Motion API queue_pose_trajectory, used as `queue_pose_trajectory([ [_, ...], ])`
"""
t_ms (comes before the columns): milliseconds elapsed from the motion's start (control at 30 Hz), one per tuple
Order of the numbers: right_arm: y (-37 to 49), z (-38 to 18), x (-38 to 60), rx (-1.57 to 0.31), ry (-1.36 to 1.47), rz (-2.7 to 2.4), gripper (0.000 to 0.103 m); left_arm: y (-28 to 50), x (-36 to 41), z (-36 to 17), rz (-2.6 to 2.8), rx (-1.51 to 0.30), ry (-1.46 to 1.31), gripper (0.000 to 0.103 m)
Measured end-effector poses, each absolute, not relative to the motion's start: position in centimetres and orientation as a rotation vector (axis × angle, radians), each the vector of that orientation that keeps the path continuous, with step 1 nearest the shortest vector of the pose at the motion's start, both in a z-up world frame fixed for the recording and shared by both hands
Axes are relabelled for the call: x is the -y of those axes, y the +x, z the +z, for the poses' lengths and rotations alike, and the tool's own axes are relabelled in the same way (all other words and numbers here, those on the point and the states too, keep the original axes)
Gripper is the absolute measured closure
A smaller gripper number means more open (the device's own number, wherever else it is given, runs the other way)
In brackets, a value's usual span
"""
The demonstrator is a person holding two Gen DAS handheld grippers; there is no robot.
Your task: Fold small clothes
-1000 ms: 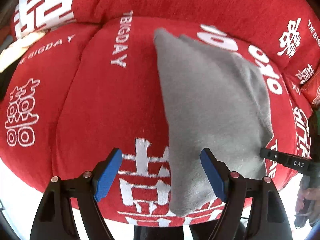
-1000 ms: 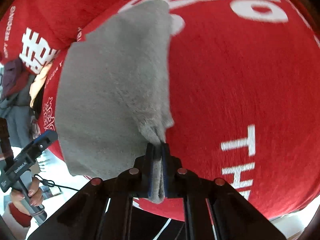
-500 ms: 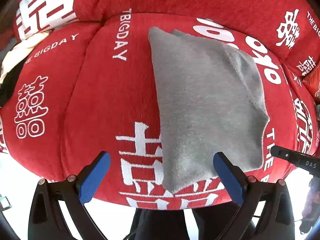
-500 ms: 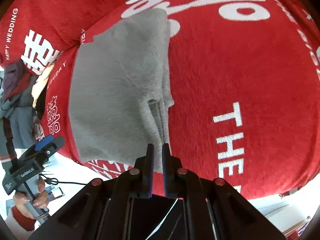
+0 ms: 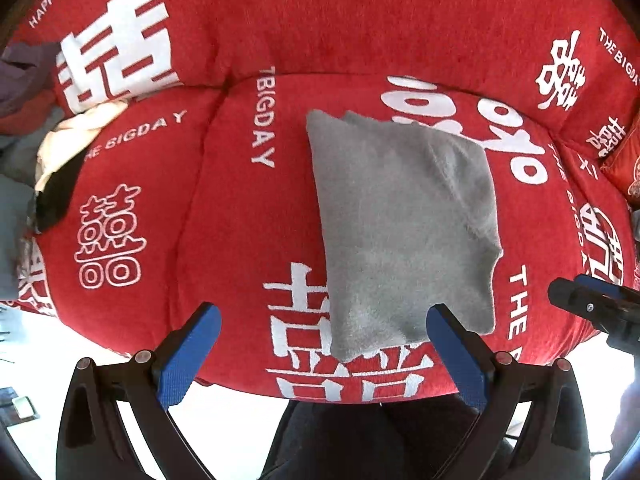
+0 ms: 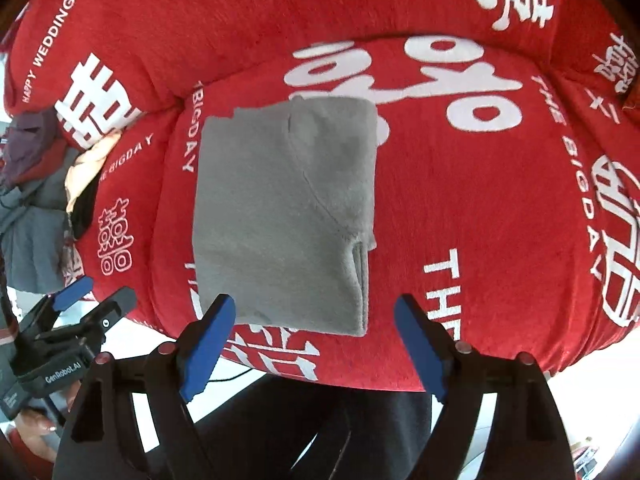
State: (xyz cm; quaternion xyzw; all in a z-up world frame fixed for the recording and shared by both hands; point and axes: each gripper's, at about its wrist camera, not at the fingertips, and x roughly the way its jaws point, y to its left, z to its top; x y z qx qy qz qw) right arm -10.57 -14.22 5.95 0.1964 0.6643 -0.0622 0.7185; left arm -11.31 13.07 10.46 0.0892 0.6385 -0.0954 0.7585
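Folded grey garment (image 6: 284, 216) lengthwise front-to-back on red sofa (image 6: 480, 208), both grippers' fingers (image 5: 188, 356) (image 6: 208, 344) spread empty

You have bare red sofa seat (image 5: 240, 232) left and right of the folded grey garment (image 5: 400, 232). At the far left a pile of clothes (image 5: 48, 160) crowds the seat's end; the backrest (image 5: 360, 20) walls the far side.

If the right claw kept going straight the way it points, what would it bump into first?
Probably the folded grey cloth lying on the red cushion. The open right claw points at its near edge, with nothing between them, though depth is hard to judge here.
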Motion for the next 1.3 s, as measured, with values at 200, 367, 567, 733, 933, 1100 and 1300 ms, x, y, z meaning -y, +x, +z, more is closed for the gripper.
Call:
queue_pose_trajectory([
  [200,-10.3,7.7,13.6,-1.422,0.390,-0.203,0.000,-11.3,-13.2,11.8,-0.192,-1.404,0.181,0.000],
  [367,-9.8,8.6,13.2,-1.438,0.322,-0.242,0.000,-11.4,-13.2,12.4,-0.181,-1.422,0.166,0.000],
  [567,-9.4,9.0,13.1,-1.498,0.336,-0.246,0.000,-11.6,-12.6,13.1,-0.178,-1.424,0.187,0.000],
  [733,-9.3,9.4,12.7,-1.502,0.320,-0.251,0.000,-11.5,-12.7,13.5,-0.174,-1.421,0.178,0.000],
  [933,-9.4,9.5,12.4,-1.504,0.316,-0.255,0.000,-11.5,-13.0,13.6,-0.163,-1.423,0.173,0.000],
  [1100,-9.4,9.5,12.4,-1.504,0.314,-0.254,0.000,-11.5,-13.1,13.9,-0.160,-1.419,0.174,0.000],
  [1300,-9.5,9.6,12.1,-1.504,0.304,-0.259,0.000,-11.5,-13.2,13.9,-0.160,-1.417,0.173,0.000],
])
